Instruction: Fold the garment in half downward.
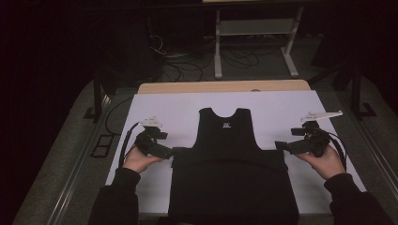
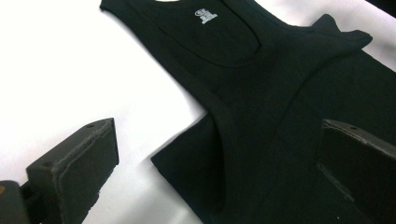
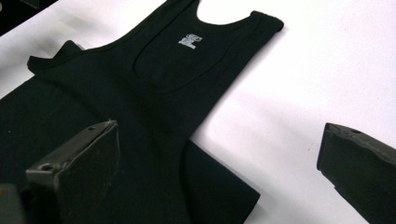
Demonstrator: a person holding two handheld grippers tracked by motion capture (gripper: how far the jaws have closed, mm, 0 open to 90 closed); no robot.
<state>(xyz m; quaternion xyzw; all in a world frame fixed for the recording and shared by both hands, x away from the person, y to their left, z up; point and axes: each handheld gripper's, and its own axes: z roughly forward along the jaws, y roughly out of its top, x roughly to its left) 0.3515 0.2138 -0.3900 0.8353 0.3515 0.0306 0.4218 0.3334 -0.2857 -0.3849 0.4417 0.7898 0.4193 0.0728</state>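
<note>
Black tank top (image 1: 230, 159): laid flat at the centre of the white table cover (image 1: 178, 105), neckline toward 12 o'clock. Left gripper (image 1: 170, 151): held at the garment's 9 o'clock edge, jaws spread, nothing grasped. Right gripper (image 1: 279, 146): held at its 3 o'clock edge, jaws likewise spread and empty.

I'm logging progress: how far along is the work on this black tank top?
Done: the tank top lies flat on the white sheet. In hand: the left gripper and right gripper, both open, flank its armpit corners. Left: gripping and any folding.
</note>
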